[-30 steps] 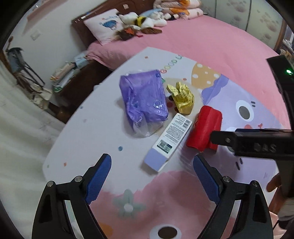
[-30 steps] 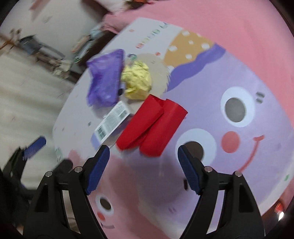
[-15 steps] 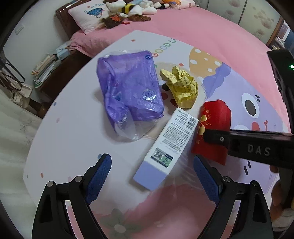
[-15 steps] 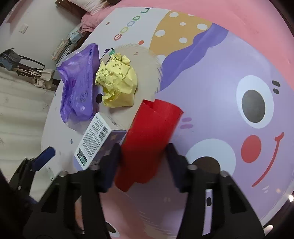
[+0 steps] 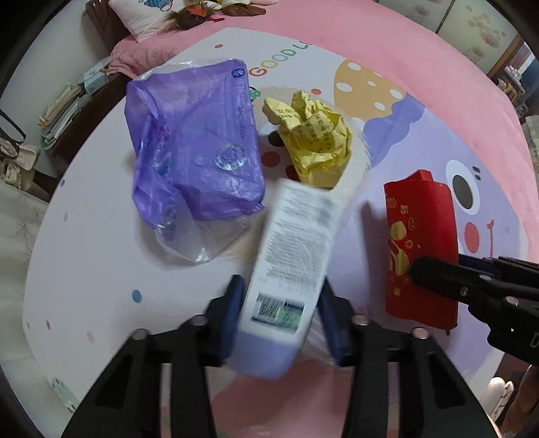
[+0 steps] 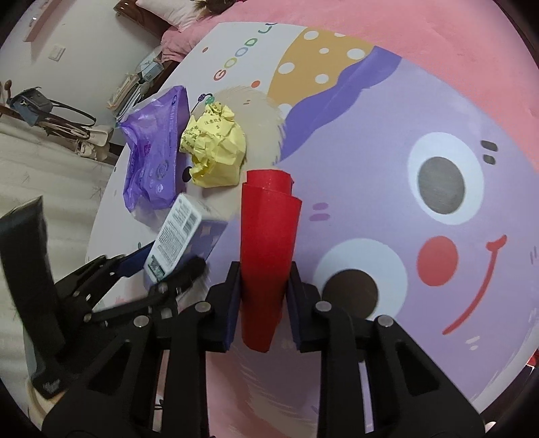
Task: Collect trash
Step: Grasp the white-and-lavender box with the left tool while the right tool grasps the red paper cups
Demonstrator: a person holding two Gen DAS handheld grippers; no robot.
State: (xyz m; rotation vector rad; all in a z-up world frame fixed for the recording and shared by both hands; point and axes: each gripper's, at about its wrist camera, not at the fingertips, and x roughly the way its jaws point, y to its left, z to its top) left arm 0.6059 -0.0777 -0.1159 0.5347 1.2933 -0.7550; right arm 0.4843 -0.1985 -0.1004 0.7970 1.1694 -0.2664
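My left gripper [image 5: 279, 316] is shut on a white and lilac carton [image 5: 289, 269], its blue pads on both sides; the same carton shows in the right wrist view [image 6: 182, 236]. My right gripper [image 6: 264, 303] is shut on a folded red envelope [image 6: 267, 242], which also shows at the right of the left wrist view [image 5: 421, 249]. A crumpled yellow paper [image 5: 313, 141] and a purple plastic bag [image 5: 195, 151] lie beyond on the cartoon-print blanket [image 6: 387, 134].
The blanket covers a pink bed [image 5: 370, 40]. A pillow [image 5: 151, 17] and plush toys lie at the headboard. Stacked books [image 5: 64, 111] and a bag [image 6: 33, 104] sit beside the bed at the left.
Both grippers moved forward and closed: the left onto the carton, the right onto the red envelope. The carton has tilted up between the left pads.
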